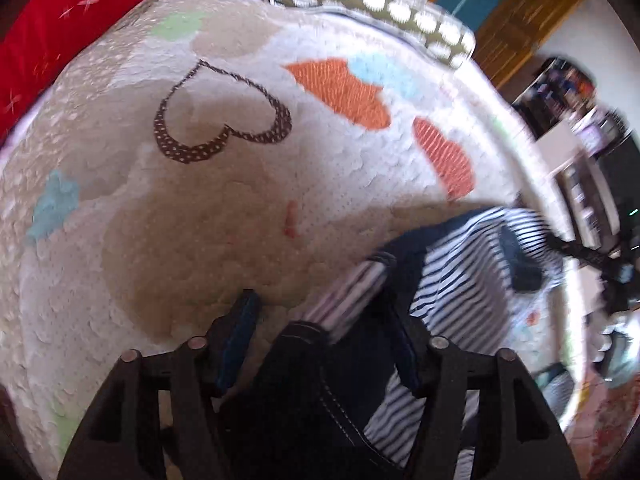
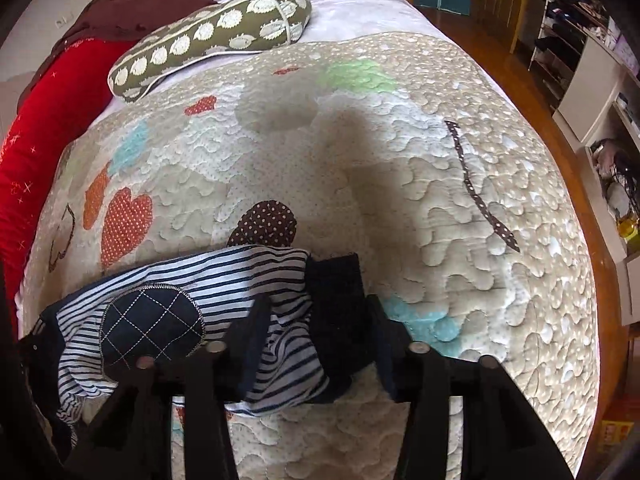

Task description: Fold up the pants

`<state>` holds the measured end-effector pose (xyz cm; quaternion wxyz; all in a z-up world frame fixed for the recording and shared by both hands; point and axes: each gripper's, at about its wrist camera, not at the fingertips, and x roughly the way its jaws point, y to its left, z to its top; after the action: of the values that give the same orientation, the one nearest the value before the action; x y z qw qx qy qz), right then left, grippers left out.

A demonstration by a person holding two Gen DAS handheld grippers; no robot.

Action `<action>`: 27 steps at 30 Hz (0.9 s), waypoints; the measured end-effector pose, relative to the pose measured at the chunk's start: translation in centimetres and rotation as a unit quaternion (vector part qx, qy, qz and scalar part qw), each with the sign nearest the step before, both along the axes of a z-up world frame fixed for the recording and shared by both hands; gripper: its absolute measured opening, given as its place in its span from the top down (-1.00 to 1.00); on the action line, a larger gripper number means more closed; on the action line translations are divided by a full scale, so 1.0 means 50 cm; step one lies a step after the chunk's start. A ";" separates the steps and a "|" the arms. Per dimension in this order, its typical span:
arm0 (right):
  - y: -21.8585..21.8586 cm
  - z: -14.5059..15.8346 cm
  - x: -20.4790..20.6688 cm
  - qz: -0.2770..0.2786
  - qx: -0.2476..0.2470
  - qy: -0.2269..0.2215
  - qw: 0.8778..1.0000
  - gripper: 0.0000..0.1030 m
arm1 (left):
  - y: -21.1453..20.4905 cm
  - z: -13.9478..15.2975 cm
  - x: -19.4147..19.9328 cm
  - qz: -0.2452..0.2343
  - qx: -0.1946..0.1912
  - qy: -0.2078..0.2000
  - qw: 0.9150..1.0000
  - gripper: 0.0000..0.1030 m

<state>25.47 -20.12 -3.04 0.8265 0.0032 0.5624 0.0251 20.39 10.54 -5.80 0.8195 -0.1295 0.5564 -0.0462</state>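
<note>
The pants [image 2: 224, 280], striped navy and white with dark navy panels and a quilted oval knee patch [image 2: 152, 326], lie bunched on the quilt [image 2: 460, 208] that covers the bed. In the right wrist view, the right gripper [image 2: 318, 320] has its jaws set wide, one finger [image 2: 252, 332] over the striped fabric and the other at the edge of a dark navy cuff [image 2: 334, 276]; the cuff and a fold of striped cloth lie between the jaws, and whether the pads touch them cannot be told. The knee patch is just beside the left-hand jaw, on its outer side. Ahead of the jaws, a brown dotted heart appliqué [image 2: 266, 222] shows above the fabric edge. In the left wrist view, the left gripper [image 1: 324, 336] also has its jaws spread wide. Dark navy denim-like fabric with white stitching [image 1: 320, 392] fills the gap between them, and a striped cuff [image 1: 352, 292] rises just ahead of the fingertips; a firm grasp cannot be confirmed, as this view is blurred. The striped bulk of the pants extends beyond the right-hand jaw. Far ahead of both jaw sets lie an olive dotted pillow [image 2: 212, 36] and a red bolster [image 2: 44, 128].
</note>
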 end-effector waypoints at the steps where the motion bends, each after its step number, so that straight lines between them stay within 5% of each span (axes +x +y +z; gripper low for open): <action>1: 0.003 0.000 -0.004 0.001 -0.002 -0.003 1.000 0.74 | -0.009 0.001 0.004 -0.006 0.008 0.004 1.000 0.89; 8: -0.037 0.072 -0.091 0.001 0.036 -0.051 0.998 0.78 | -0.024 0.109 -0.069 -0.001 0.050 -0.064 0.997 0.92; 12: -0.039 0.137 -0.180 0.029 0.037 -0.100 0.994 0.82 | -0.048 0.189 -0.161 0.008 0.110 -0.130 0.985 0.92; 15: -0.052 0.160 -0.270 0.048 0.056 -0.121 0.990 0.83 | -0.062 0.216 -0.252 0.007 0.107 -0.164 0.981 0.91; 22: -0.119 0.099 -0.513 0.060 0.089 -0.113 0.988 0.85 | -0.078 0.182 -0.476 0.021 0.078 -0.187 0.979 0.89; 27: -0.179 0.020 -0.637 0.025 0.074 -0.090 0.993 0.84 | -0.092 0.084 -0.572 0.031 0.075 -0.134 0.988 0.85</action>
<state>-6.36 -29.08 -2.04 0.8704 0.0484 0.4820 0.0878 -8.21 5.97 -1.63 0.8951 -0.0771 0.4390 0.0038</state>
